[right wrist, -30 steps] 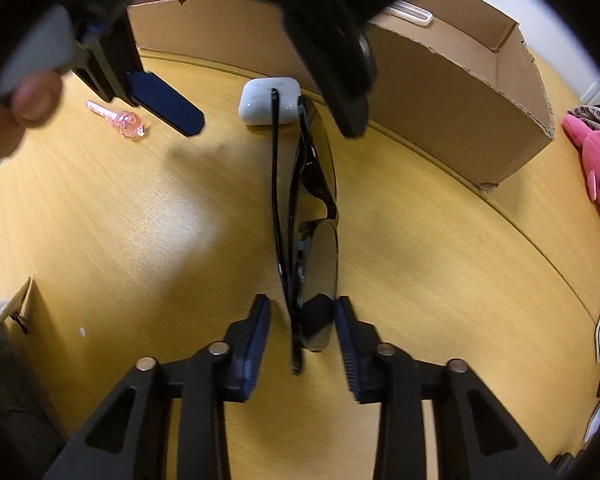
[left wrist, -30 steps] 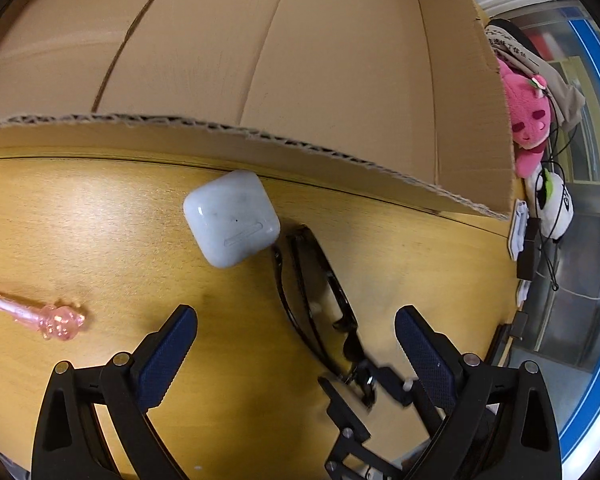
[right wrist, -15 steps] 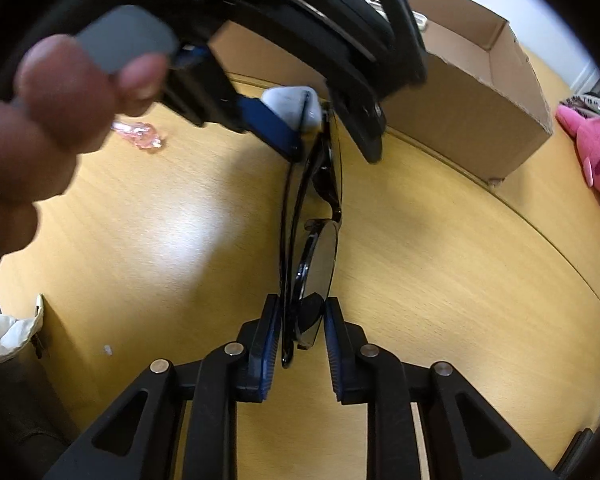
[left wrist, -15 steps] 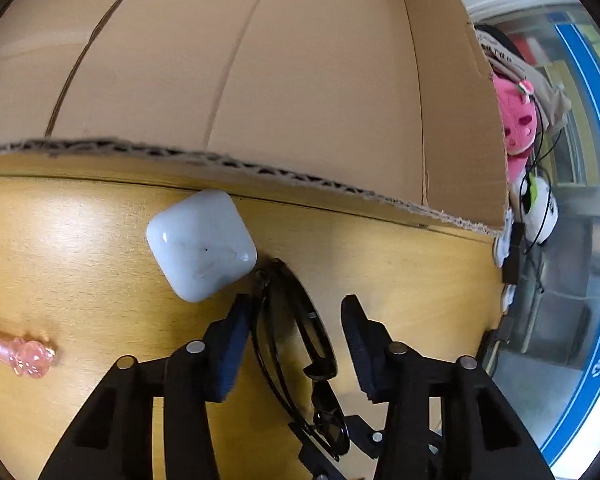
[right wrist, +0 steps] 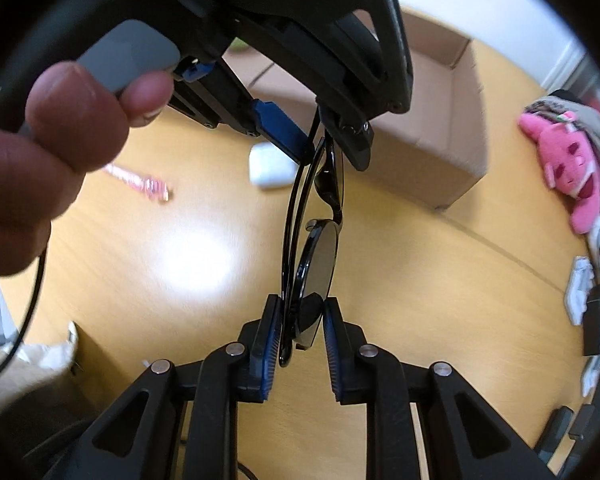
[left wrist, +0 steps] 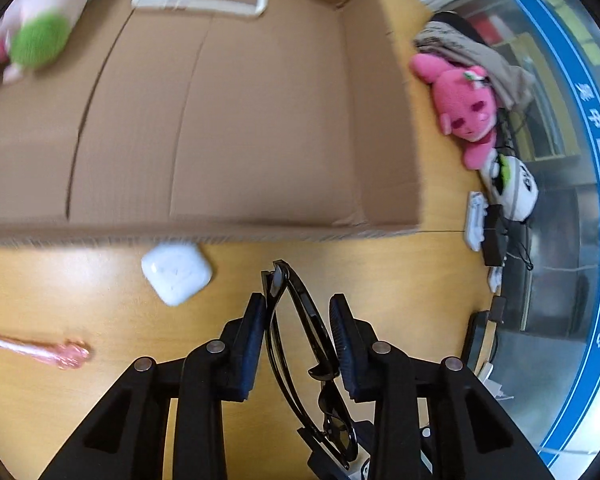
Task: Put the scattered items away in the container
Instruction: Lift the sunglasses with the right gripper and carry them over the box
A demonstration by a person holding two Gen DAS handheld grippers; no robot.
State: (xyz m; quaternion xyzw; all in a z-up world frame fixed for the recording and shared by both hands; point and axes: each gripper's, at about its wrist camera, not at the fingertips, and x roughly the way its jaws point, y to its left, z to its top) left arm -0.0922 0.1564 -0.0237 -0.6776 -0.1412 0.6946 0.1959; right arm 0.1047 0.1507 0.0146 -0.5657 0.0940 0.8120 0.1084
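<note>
While carried above desk (left wrist: 380, 264): pink wand (left wrist: 40, 350) and white earbud case (left wrist: 176, 272) lying loose, awaiting turns; left hand-held gripper (left wrist: 298, 340), jaws closing round one end of black sunglasses (left wrist: 300, 320); right hand-held gripper (right wrist: 298, 334) pinching other lens; cardboard box (left wrist: 380, 120) just beyond. Advised: level carry over near wall, both ends released together, low inside
</note>
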